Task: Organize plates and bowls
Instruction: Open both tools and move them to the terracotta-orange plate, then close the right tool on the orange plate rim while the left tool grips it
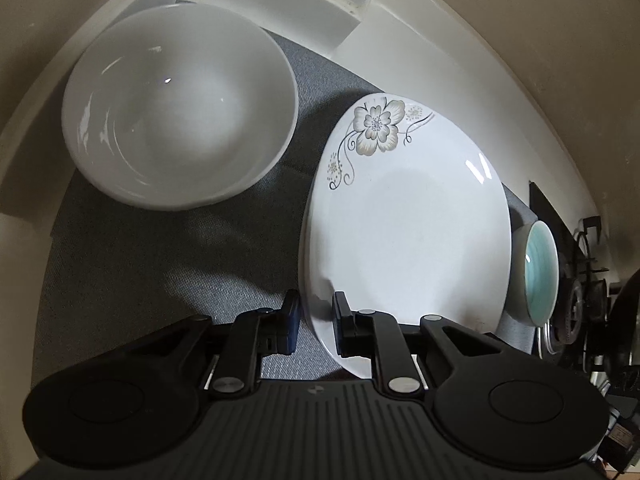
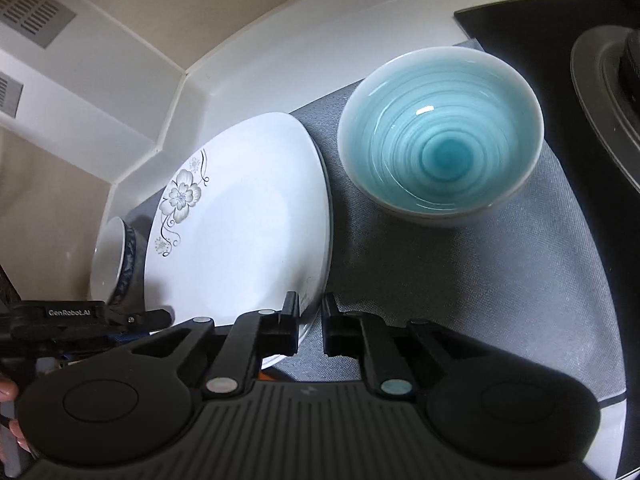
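Observation:
A white plate with a grey flower print [image 1: 404, 232] lies on a grey mat [image 1: 160, 260]; it also shows in the right wrist view [image 2: 240, 232]. My left gripper [image 1: 316, 312] straddles the plate's left near rim, one finger on each side, jaws narrowly apart. My right gripper [image 2: 310, 316] straddles the plate's right near rim the same way. A large white bowl [image 1: 180, 108] stands left of the plate. A turquoise bowl [image 2: 440, 140] stands right of it, also seen in the left wrist view [image 1: 540, 272].
A white counter wall [image 2: 168, 92] runs behind the mat. A black stove top [image 2: 560, 20] with a pan [image 2: 604, 92] lies at the right. The left gripper's body [image 2: 80, 320] shows at the left edge.

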The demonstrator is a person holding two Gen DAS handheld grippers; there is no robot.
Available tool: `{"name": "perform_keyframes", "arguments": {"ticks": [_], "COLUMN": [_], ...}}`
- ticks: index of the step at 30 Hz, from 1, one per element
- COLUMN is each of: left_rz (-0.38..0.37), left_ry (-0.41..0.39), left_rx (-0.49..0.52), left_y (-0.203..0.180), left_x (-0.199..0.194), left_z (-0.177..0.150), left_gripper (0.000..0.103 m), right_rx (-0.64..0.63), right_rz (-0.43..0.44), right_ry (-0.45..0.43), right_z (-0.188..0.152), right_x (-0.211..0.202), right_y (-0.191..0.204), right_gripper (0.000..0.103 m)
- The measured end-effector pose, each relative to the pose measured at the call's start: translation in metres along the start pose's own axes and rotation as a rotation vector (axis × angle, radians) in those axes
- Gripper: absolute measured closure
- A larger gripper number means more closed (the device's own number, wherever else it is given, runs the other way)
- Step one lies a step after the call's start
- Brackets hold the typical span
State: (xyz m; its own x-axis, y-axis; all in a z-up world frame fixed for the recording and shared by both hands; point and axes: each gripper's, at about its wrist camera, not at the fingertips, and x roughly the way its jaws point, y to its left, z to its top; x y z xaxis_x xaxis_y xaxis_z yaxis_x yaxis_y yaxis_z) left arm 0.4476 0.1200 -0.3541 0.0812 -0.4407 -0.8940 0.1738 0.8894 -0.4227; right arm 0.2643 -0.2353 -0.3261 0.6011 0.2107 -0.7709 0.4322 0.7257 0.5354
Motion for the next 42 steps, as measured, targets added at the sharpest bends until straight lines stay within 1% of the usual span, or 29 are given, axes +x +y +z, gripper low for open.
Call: {"name": "perform_keyframes", "arguments": {"ticks": [1, 3, 4, 5, 6, 7, 8, 9, 11, 14, 17, 18, 19, 21, 22, 24, 25, 28, 31, 34, 35, 37, 39, 41, 42], "left_rz": [0.001, 0.011, 0.018, 0.029, 0.041, 0.048, 0.047, 0.042, 0.047, 0.102, 0.118, 0.1, 0.086, 0.084, 0.088, 0.099, 0.103, 0.08, 0.075, 0.081, 0.091, 0.113, 0.117, 0.137, 0.146], "left_ry": [0.001, -0.003, 0.0, 0.003, 0.0, -0.013, -0.033, -0.048, -0.061, -0.046, -0.034, -0.031, -0.028, -0.028, -0.03, -0.029, -0.024, -0.018, -0.012, -0.006, 0.001, 0.017, 0.06, 0.116, 0.143], "left_rx": [0.007, 0.021, 0.02, 0.013, 0.019, 0.038, 0.057, 0.075, 0.117, 0.112, 0.108, 0.102, 0.1, 0.096, 0.096, 0.099, 0.103, 0.128, 0.162, 0.21, 0.233, 0.285, 0.315, 0.311, 0.292], "left_y": [-0.001, -0.005, -0.008, -0.01, -0.013, -0.017, -0.021, -0.024, -0.03, -0.03, -0.024, -0.022, -0.021, -0.019, -0.019, -0.021, -0.022, -0.025, -0.031, -0.042, -0.047, -0.058, -0.064, -0.065, -0.064], "left_x": [0.0, -0.003, -0.004, -0.008, -0.012, -0.018, -0.023, -0.027, -0.026, -0.013, -0.004, -0.004, -0.002, -0.001, 0.0, -0.001, -0.003, -0.011, -0.02, -0.026, -0.027, -0.023, -0.013, 0.004, 0.011], "left_z": [-0.002, -0.007, -0.009, -0.013, -0.016, -0.02, -0.024, -0.027, -0.028, -0.02, -0.011, -0.01, -0.009, -0.007, -0.006, -0.007, -0.009, -0.023, -0.041, -0.066, -0.076, -0.095, -0.109, -0.115, -0.115], "left_gripper": [0.085, 0.085, 0.085, 0.084, 0.084, 0.084, 0.082, 0.076, 0.07, 0.071, 0.071, 0.076, 0.077, 0.078, 0.078, 0.078, 0.078, 0.077, 0.076, 0.073, 0.07, 0.062, 0.045, 0.041, 0.041], "right_rx": [-0.013, -0.016, -0.015, -0.022, -0.044, -0.081, -0.122, -0.16, -0.209, -0.217, -0.203, -0.212, -0.225, -0.262, -0.276, -0.274, -0.269, -0.281, -0.296, -0.239, -0.216, -0.221, -0.229, -0.208, -0.187], "right_rz": [0.004, 0.016, 0.015, 0.01, 0.001, -0.005, -0.009, -0.017, -0.025, -0.011, 0.002, -0.002, -0.004, -0.015, -0.02, -0.019, -0.019, -0.026, -0.052, -0.061, -0.054, -0.056, -0.068, -0.058, -0.049], "right_ry": [0.005, 0.023, 0.027, 0.032, 0.044, 0.059, 0.071, 0.086, 0.121, 0.144, 0.165, 0.174, 0.183, 0.179, 0.188, 0.192, 0.193, 0.191, 0.173, 0.152, 0.15, 0.148, 0.143, 0.139, 0.141], "right_z": [-0.001, 0.0, -0.001, -0.001, -0.002, -0.004, -0.009, -0.016, -0.031, -0.048, -0.06, -0.065, -0.068, -0.072, -0.073, -0.074, -0.074, -0.074, -0.071, -0.066, -0.065, -0.065, -0.067, -0.069, -0.071], "right_x": [0.0, 0.0, -0.001, -0.002, -0.005, -0.007, -0.01, -0.012, -0.012, -0.011, -0.01, -0.009, -0.008, -0.008, -0.007, -0.004, -0.003, -0.004, -0.011, -0.024, -0.028, -0.035, -0.037, -0.04, -0.04], "right_y": [0.001, 0.001, 0.001, 0.001, 0.002, 0.004, 0.007, 0.009, 0.01, 0.009, 0.006, 0.007, 0.008, 0.011, 0.012, 0.014, 0.014, 0.014, 0.008, -0.01, -0.015, -0.021, -0.024, -0.03, -0.033], "right_gripper": [0.087, 0.087, 0.082, 0.075, 0.071, 0.063, 0.061, 0.061, 0.061, 0.061, 0.061, 0.061, 0.062, 0.078, 0.089, 0.093, 0.097, 0.097, 0.098, 0.098, 0.098, 0.096, 0.094, 0.094, 0.094]}}
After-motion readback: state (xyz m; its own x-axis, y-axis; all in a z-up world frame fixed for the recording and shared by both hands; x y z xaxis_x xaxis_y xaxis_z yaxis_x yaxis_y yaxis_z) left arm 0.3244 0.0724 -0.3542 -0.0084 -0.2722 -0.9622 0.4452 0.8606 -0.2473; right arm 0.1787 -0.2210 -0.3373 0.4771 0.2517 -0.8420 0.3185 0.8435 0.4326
